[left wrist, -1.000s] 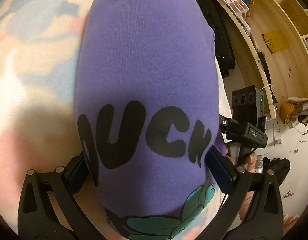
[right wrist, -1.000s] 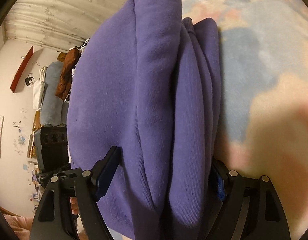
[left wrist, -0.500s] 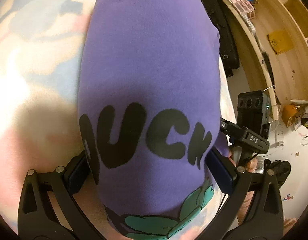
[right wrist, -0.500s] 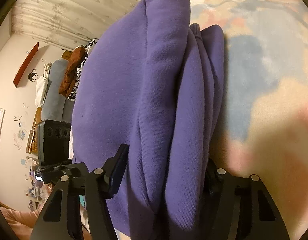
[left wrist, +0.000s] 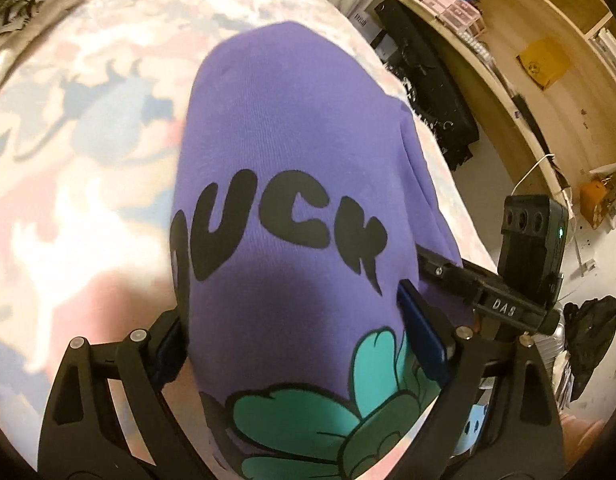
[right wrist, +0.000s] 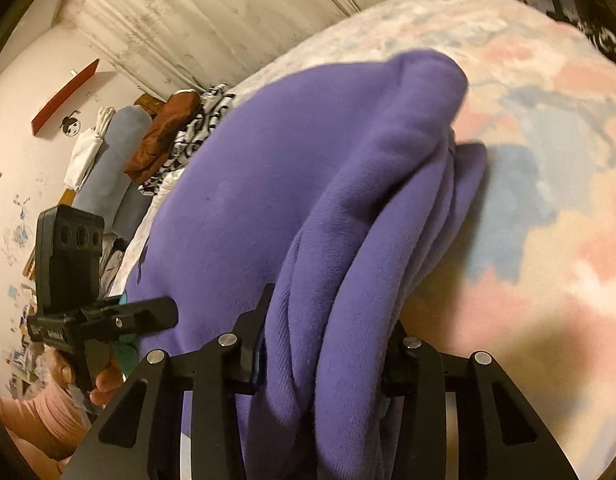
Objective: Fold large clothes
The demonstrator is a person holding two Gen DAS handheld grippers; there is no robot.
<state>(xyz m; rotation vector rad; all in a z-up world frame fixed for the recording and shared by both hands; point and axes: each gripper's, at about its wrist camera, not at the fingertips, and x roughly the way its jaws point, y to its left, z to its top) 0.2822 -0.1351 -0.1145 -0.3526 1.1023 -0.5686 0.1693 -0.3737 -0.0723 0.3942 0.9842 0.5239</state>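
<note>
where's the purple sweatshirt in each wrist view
Left wrist view: the purple sweatshirt fills the centre, black lettering and a green print facing the camera, between the fingers of the left claw.
Right wrist view: its folded plain edge runs from centre to bottom, the stacked layers pinched in the right claw, whose jaws have just been closing.
Shared landmark: the pastel pink and blue blanket underneath, at right in the right wrist view.

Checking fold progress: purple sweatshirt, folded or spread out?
Folded. The purple sweatshirt is a thick bundle on the blanket; the right-wrist view shows several stacked layers along its edge, pinched in the right gripper.
</note>
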